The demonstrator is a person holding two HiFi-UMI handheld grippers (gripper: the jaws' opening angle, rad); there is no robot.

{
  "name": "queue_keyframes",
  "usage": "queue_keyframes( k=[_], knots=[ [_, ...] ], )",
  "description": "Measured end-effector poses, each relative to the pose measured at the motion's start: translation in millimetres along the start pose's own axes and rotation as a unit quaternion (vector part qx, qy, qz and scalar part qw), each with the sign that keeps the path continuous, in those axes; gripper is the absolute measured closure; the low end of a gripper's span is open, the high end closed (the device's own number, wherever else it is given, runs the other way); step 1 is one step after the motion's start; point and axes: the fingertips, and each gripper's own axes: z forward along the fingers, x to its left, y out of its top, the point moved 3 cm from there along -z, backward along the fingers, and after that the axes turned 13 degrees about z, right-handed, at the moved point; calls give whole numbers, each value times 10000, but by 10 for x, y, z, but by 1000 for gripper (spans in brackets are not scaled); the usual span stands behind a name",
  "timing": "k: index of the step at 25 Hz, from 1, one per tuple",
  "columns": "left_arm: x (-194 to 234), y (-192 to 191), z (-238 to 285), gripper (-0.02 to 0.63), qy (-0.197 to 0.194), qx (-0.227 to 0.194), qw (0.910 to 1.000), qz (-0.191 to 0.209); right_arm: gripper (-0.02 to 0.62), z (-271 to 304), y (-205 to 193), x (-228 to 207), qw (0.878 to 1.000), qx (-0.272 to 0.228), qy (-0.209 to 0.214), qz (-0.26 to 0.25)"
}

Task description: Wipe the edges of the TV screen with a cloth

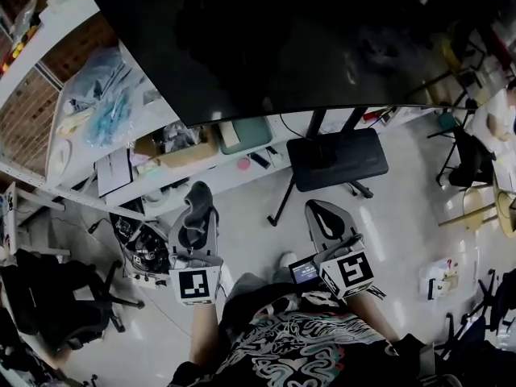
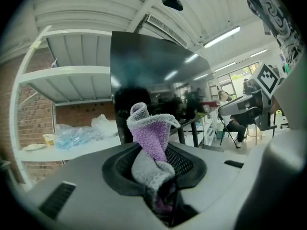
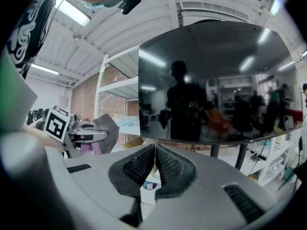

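A large black TV screen on a wheeled stand fills the top of the head view; it also stands ahead in the left gripper view as the TV screen and in the right gripper view as the TV screen. My left gripper is shut on a purple and grey cloth, whose folded end sticks up past the jaws. The cloth shows grey from above. My right gripper is shut with nothing in it, its pads pressed together. Both grippers hang below the screen's lower edge, apart from it.
The stand's black base sits on the floor ahead of the right gripper. A white shelf unit with plastic bags, boxes and papers runs along the left. A black office chair stands at lower left. Chairs and clutter crowd the right.
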Motion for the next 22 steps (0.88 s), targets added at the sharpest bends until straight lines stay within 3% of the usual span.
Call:
queue_keyframes(
  k=[8, 22],
  knots=[
    [268, -234, 359, 488, 144, 500, 9986, 32, 565, 361, 1, -217, 9997, 158, -57, 172],
    [917, -730, 1185, 488, -245, 660, 9969, -342, 566, 1161, 133, -179, 9975, 288, -583, 282]
  ],
)
